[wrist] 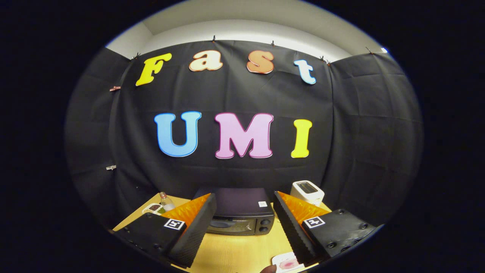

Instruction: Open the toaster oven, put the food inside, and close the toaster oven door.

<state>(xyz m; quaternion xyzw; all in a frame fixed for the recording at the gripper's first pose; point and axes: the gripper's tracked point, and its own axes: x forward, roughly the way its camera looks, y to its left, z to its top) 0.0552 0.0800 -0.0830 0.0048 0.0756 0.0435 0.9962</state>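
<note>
Hand-held gripper (239, 235) is hovering spread and empty over the pale wooden counter (235, 254). The small white plate with pink food (285, 262) is lying nearer than the dark boxy toaster oven (238, 212), whose door is looking closed: nothing begun. A white slot toaster (307, 192) is standing right of the oven, a clear bottle (166, 201) and snack tray (153, 208) left; approach looking unobstructed.

The toaster oven (239, 212) sat on the table (235, 254) beyond the parted jaws, door closed. A toaster (307, 192) stood behind to its right; a bottle (165, 201) and dish (152, 208) to its left.
</note>
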